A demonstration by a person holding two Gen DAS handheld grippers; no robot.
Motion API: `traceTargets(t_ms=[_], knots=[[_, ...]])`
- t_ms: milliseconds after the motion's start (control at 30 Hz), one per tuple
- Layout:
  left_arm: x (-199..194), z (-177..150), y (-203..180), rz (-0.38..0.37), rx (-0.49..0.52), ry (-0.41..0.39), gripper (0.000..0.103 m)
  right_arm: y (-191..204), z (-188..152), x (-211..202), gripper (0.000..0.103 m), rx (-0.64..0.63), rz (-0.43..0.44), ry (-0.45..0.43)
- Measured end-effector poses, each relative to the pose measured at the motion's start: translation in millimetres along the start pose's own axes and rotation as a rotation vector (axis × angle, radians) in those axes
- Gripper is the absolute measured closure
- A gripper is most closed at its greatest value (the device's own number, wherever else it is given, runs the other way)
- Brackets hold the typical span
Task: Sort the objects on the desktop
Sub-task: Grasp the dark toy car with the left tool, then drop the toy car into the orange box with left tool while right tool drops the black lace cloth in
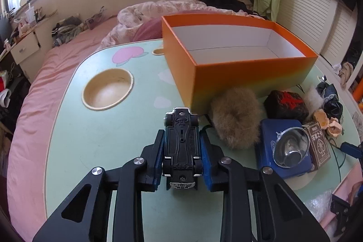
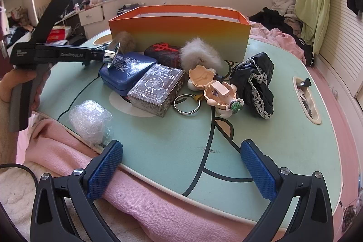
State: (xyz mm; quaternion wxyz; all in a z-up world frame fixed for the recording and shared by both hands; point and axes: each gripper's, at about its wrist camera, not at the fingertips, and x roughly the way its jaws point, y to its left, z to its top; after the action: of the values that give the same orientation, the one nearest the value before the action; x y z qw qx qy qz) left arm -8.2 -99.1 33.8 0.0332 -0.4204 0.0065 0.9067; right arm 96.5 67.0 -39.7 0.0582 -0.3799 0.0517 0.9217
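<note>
Clamped between the blue pads of the left gripper: toy car, belly up, long axis pointing straight ahead toward the orange box just beyond, empty. Right gripper wide open, holding nothing, farther back. Underneath, pale green lap table; around it, pink bed.

The mint worktop sits on a pink bed. Ahead of the right gripper lie a card box, key ring and orange box.
</note>
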Motion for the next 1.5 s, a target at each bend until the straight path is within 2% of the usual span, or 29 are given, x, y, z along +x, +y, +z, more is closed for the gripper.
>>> traceTargets(t_ms=[100, 133, 167, 233, 300, 367, 433, 533, 633, 700, 733, 833, 967, 1067, 1200, 1300, 1333, 1367, 1400, 1433, 1500], knots=[[-12.7, -10.6, 10.3, -0.037, -0.040, -0.025, 0.073, 4.1, 7.8, -0.1, 0.001, -0.003, 0.010, 0.018], [-17.4, -14.9, 13.5, -0.037, -0.046, -0.033, 0.073, 1.9, 9.7, -3.2, 0.007, 0.006, 0.019, 0.020], [-21.7, -19.0, 16.6, -0.036, -0.053, -0.040, 0.073, -2.2, 11.8, -6.3, 0.017, 0.024, 0.033, 0.023], [-31.8, -27.9, 23.7, -0.042, -0.066, -0.054, 0.073, -21.3, 20.3, -16.3, 0.024, 0.079, 0.042, 0.007], [-43.2, -35.8, 30.4, -0.045, -0.082, -0.072, 0.073, -41.5, 32.0, -27.1, 0.024, 0.137, -0.019, -0.060], [-54.1, -39.8, 33.3, -0.044, -0.086, -0.095, 0.073, -61.5, 41.0, -30.6, 0.024, 0.226, -0.036, -0.087], [-57.5, -38.1, 31.5, -0.055, -0.089, -0.107, 0.073, -81.2, 50.3, -27.5, 0.024, 0.348, 0.024, -0.091], [-61.3, -34.1, 23.3, -0.089, -0.082, -0.122, 0.073, -93.3, 64.0, -15.5, 0.024, 0.451, 0.079, -0.088], [-60.6, -31.4, 13.8, -0.112, -0.069, -0.122, 0.073, -99.4, 73.6, 12.6, 0.024, 0.511, 0.084, -0.014], [-60.5, -31.6, 9.5, -0.117, -0.061, -0.121, 0.073, -104.9, 70.6, 29.6, 0.044, 0.524, 0.110, 0.047], [-60.2, -31.6, 7.8, -0.119, -0.057, -0.120, 0.073, -109.9, 66.6, 31.0, 0.068, 0.527, 0.140, 0.061], [-61.0, -31.3, 6.8, -0.118, -0.054, -0.119, 0.073, -122.2, 58.8, 22.0, 0.072, 0.568, 0.192, 0.037], [-67.4, -19.2, 4.0, -0.136, -0.063, -0.137, 0.074, -130.8, 70.6, -12.2, 0.072, 0.576, 0.222, -0.059], [-74.3, 6.9, -8.7, -0.166, -0.034, -0.178, 0.074, -122.6, 103.8, -30.3, 0.072, 0.533, 0.238, -0.113], [-67.9, 53.2, -25.2, -0.189, -0.014, -0.227, 0.073, -105.6, 154.1, -20.4, 0.071, 0.493, 0.274, -0.132], [-39.6, 87.9, -28.9, -0.214, -0.048, -0.190, 0.073, -95.1, 189.4, 10.6, 0.063, 0.486, 0.272, -0.119], [-22.3, 98.2, -28.2, -0.217, -0.066, -0.155, 0.072, -93.7, 194.6, 22.5, 0.055, 0.486, 0.276, -0.114], [-11.7, 101.6, -27.2, -0.206, -0.080, -0.130, 0.071, -93.9, 197.9, 35.0, 0.042, 0.492, 0.281, -0.094], [0.0, 102.7, -24.7, -0.175, -0.107, -0.093, 0.071, -95.2, 197.3, 45.2, 0.038, 0.512, 0.279, -0.065], [5.5, 99.9, -21.8, -0.161, -0.127, -0.069, 0.071, -97.6, 195.2, 53.1, 0.038, 0.537, 0.276, -0.039], [3.9, 90.1, -13.7, -0.194, -0.156, -0.092, 0.070, -99.9, 184.6, 59.4, 0.038, 0.563, 0.285, -0.004]])
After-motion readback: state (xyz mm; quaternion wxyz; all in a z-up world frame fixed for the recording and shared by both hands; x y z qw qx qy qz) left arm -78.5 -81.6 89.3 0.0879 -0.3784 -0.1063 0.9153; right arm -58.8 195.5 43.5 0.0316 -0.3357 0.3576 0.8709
